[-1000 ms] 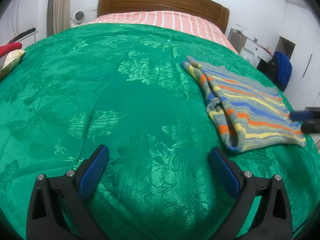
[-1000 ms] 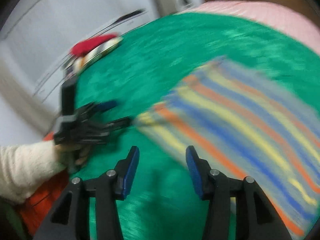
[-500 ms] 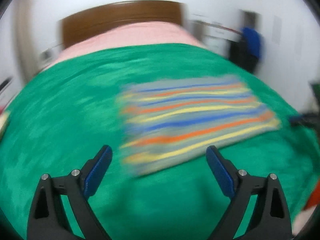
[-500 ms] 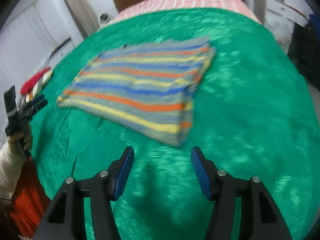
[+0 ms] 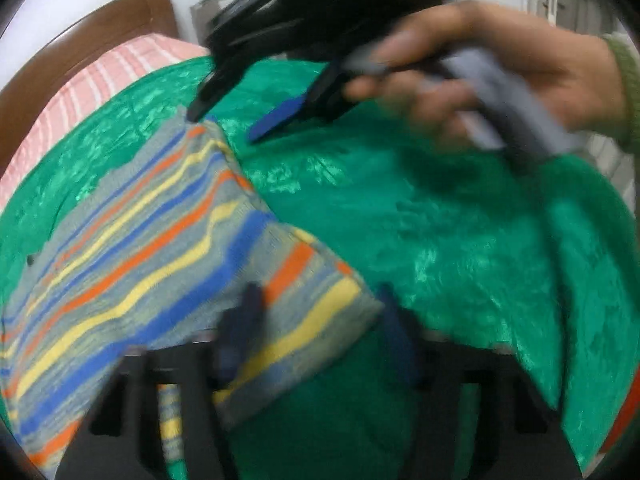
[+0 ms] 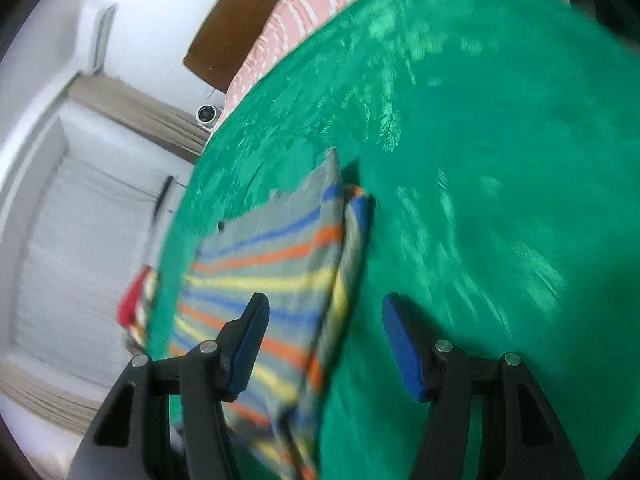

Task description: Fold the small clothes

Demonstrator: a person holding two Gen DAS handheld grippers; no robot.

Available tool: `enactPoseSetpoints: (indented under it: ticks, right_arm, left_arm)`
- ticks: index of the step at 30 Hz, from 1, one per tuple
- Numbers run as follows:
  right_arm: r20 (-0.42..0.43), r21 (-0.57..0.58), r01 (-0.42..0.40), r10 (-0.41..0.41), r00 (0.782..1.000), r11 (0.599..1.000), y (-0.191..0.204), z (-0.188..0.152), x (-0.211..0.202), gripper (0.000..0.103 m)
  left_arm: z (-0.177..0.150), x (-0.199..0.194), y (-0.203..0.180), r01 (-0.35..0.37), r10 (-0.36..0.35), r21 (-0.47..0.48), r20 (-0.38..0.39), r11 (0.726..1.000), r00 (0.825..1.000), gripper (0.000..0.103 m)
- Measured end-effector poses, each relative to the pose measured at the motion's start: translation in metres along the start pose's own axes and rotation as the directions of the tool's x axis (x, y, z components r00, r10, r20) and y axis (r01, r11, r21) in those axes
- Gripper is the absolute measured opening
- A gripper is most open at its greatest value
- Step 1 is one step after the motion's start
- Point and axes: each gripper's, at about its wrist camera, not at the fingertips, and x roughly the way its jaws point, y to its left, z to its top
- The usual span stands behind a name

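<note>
The left wrist view sits low and close over the bed [image 5: 460, 240], looking along the left gripper [image 5: 320, 340] across the green bedspread toward the wooden headboard [image 5: 80, 64] at upper left. The striped knit garment [image 5: 132, 248] fills its lower left, very near and blurred. The right gripper [image 5: 228, 120], held in a hand [image 5: 500, 80], enters from the top.

The right wrist view is tilted, also close above the bed [image 6: 500, 160], facing past the right gripper [image 6: 324, 340] toward the headboard [image 6: 228, 40] and curtained wall [image 6: 80, 240].

Both views share the striped knit garment [image 6: 272, 264], bedspread and headboard.

No readable text (frames blurred).
</note>
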Motion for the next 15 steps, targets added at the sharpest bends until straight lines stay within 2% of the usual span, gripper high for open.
enactPoseSetpoints:
  ticks: [1,2,4,5,6,8,11,15]
  right_arm:
    - [-0.007,0.035,-0.025,0.025,1.000,0.999,-0.005,0.012,0.014,0.058]
    - [-0.004,0.053,-0.033,0.033,0.999,0.998,-0.007,0.019,0.024,0.054]
    - [-0.017,0.056,-0.035,0.036,0.999,0.998,-0.006,0.029,0.041,0.025]
    - [-0.045,0.016,0.025,-0.024,0.999,1.000,0.002,0.031,0.050,0.008]
    - [-0.050,-0.022,0.066,-0.067,0.996,0.998,0.011,0.032,0.053,0.008]
    - [-0.020,-0.068,0.061,-0.062,0.998,0.996,0.035,0.034,0.047,0.007]
    - [0.019,-0.129,0.044,-0.042,0.999,0.991,0.076,0.036,0.041,0.008]
    - [0.002,-0.198,-0.032,0.033,0.999,0.980,0.147,0.036,0.076,0.008]
  left_arm:
    - [0.000,0.001,0.000,0.003,-0.003,-0.004,0.001,1.000,1.000,0.017]
    - [0.001,0.000,-0.001,0.000,0.000,-0.005,0.009,1.000,1.000,0.013]
    - [-0.001,-0.007,0.002,0.019,-0.017,-0.033,0.048,0.999,0.999,0.009]
    - [-0.003,-0.016,0.011,0.042,-0.037,-0.067,0.074,0.997,0.997,0.008]
    - [-0.004,-0.028,0.022,0.072,-0.059,-0.122,0.110,0.990,0.992,0.008]
    - [-0.010,-0.051,0.045,0.109,-0.071,-0.222,0.171,0.969,0.983,0.008]
    - [-0.035,-0.097,0.095,0.166,-0.063,-0.398,0.258,0.902,0.964,0.008]
    - [-0.082,-0.142,0.147,0.151,0.012,-0.546,0.283,0.824,0.959,0.008]
